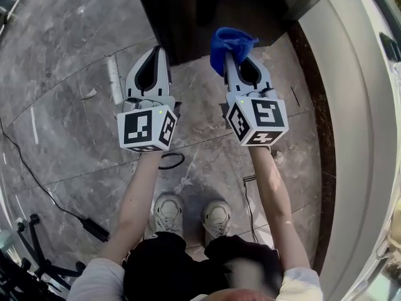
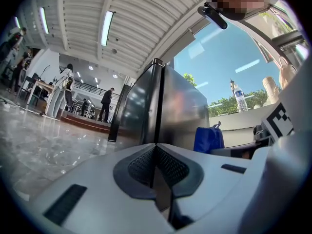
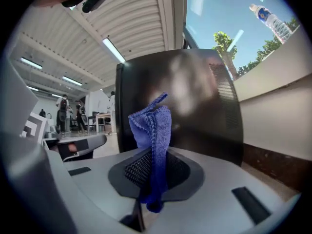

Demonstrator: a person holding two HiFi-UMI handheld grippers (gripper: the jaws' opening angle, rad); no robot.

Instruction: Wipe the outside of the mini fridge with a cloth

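The mini fridge (image 1: 207, 11) is a dark glossy box standing on the floor just ahead of both grippers; it fills the middle of the left gripper view as the fridge (image 2: 161, 106) and of the right gripper view as the fridge (image 3: 195, 101). My right gripper (image 1: 232, 55) is shut on a blue knitted cloth (image 1: 230, 44), which sticks up from between its jaws as the cloth (image 3: 153, 130), close to the fridge front. My left gripper (image 1: 153, 55) is shut with nothing in it, a little short of the fridge's left corner; the blue cloth (image 2: 208, 138) shows to its right.
The floor is grey marble tile (image 1: 69, 74) with a black cable (image 1: 37, 180) and a tripod base at lower left. A pale wall with a dark skirting (image 1: 351, 137) runs along the right. The person's shoes (image 1: 168, 212) stand below the grippers. People stand far off (image 2: 63, 89).
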